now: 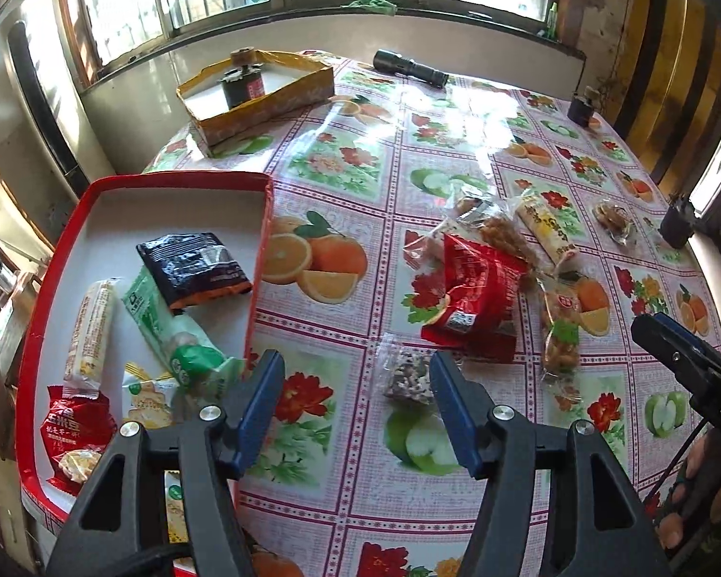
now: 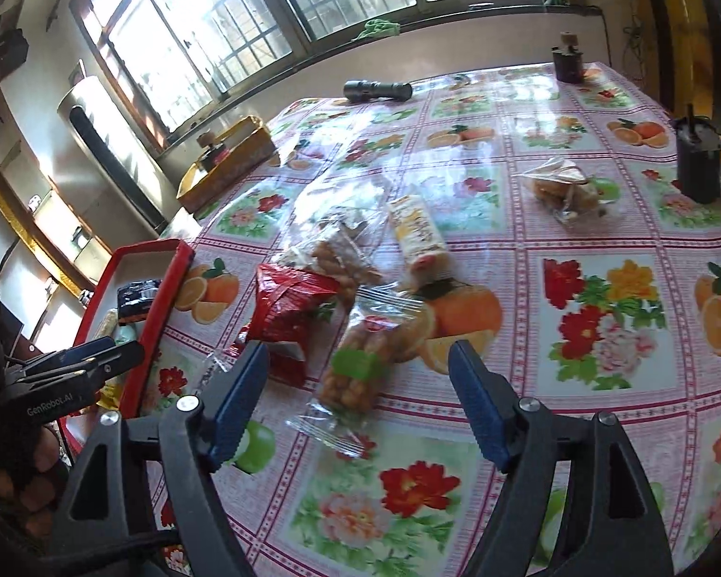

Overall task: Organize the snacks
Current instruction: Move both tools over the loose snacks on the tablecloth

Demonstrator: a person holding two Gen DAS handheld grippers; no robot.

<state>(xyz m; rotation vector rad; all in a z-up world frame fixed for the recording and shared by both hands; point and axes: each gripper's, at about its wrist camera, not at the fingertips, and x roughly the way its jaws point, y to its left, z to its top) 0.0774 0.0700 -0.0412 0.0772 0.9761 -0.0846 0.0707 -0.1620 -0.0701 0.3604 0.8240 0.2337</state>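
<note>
Several snack packets (image 1: pixel 192 264) lie in the red tray (image 1: pixel 38 317); both grippers' fingers (image 1: pixel 259 404) (image 2: pixel 476 399) gape, holding nothing.

Both wrist views look steeply down, sharing the snack-strewn table (image 1: pixel 360 221).

I see several wrapped snack packets (image 1: pixel 187 264) lying flat in the red tray (image 1: pixel 38 336); a crumpled red packet (image 1: pixel 476 298) lies beside on the surface (image 1: pixel 341 192).

tray (image 1: pixel 48 288) left, holding packets | loose snacks (image 1: pixel 480 288) right, on table (image 1: pixel 360 192)
</note>
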